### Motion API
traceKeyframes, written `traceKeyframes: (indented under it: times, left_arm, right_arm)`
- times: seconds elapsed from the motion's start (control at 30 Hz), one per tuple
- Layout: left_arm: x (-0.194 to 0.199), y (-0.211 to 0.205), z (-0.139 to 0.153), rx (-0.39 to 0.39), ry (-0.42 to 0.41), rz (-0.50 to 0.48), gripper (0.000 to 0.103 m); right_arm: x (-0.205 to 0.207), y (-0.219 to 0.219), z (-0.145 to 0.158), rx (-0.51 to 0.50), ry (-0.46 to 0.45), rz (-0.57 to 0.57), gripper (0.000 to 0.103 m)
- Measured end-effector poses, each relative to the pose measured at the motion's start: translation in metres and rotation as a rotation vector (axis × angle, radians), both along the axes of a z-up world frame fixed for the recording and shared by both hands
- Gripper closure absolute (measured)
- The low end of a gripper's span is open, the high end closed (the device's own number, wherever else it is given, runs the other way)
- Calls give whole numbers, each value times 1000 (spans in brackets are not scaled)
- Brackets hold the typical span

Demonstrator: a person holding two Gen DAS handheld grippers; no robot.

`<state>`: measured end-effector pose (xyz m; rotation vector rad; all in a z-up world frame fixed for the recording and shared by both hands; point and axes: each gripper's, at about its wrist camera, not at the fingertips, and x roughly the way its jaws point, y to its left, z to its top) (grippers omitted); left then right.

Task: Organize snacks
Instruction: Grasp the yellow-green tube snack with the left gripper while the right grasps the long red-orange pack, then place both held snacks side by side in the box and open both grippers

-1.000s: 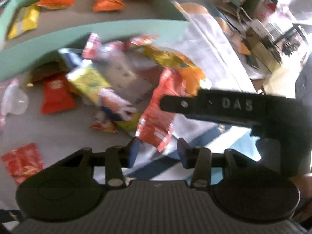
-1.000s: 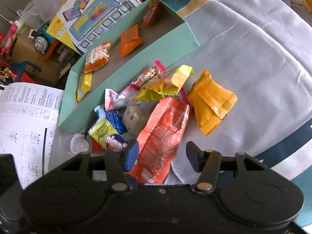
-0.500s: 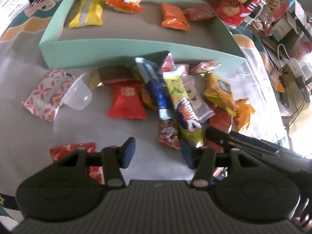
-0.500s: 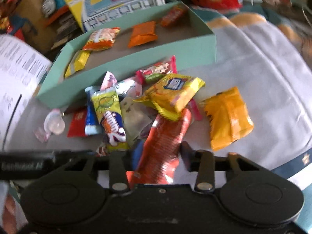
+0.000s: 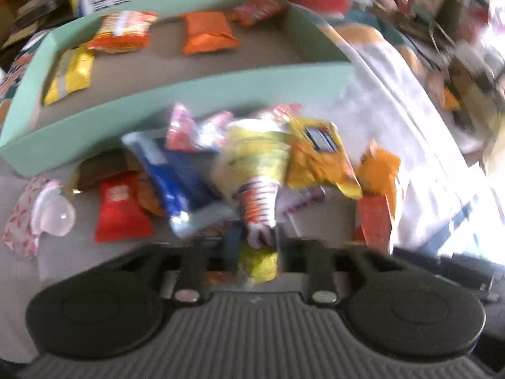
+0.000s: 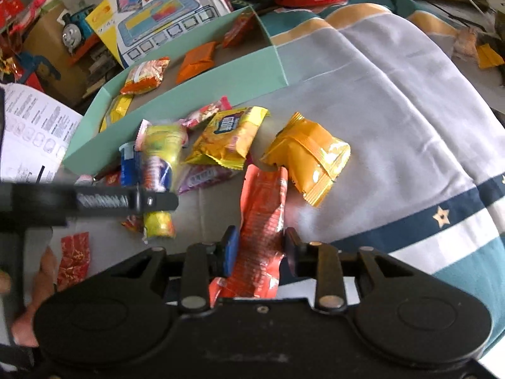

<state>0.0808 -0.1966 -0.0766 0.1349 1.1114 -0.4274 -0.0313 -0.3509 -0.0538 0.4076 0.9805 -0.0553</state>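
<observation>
1. The left gripper [image 5: 252, 246] is clamped on a yellow-green snack packet [image 5: 262, 170], lifted over the pile.
2. The right gripper [image 6: 258, 251] pinches a long red packet [image 6: 262, 221] lying on the cloth [image 6: 394, 110].
3. The green box [image 6: 189, 94] sits just behind the pile.

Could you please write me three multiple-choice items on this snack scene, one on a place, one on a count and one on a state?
1. Where does the plain orange packet lie?
A. inside the green box
B. on the striped cloth
C. under the paper sheet

2. How many snack packets lie inside the green box?
A. one
B. four
C. seven

3. What is the right tool doing?
A. hanging open over bare cloth
B. gripping the box wall
C. closed on the long red packet

Answers:
1. A, it rests on the box floor, behind the front wall.
2. B, yellow, orange-and-white, plain orange and red packets show there.
3. C, both fingers press the red packet's sides.
</observation>
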Motion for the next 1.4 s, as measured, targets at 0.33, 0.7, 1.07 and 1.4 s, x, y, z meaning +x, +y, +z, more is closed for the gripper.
traceKeyframes:
  times: [0.33,0.7,1.07,1.4]
  left_arm:
    - [-23,17,-3,2,42,-36,76]
    - [-36,22,-6,38,39,-52,63]
    - [-43,32,12,-13,1,-43,78]
    - [-39,40,33,-78,-6,0,78]
  right_arm:
    - [-1,18,0,-54,-9,25,56]
    - [-2,25,0,-74,-13,48,50]
    - [-1,40,9,-155,-60,120,87]
    - [-7,25,33,-93,-112,78,87]
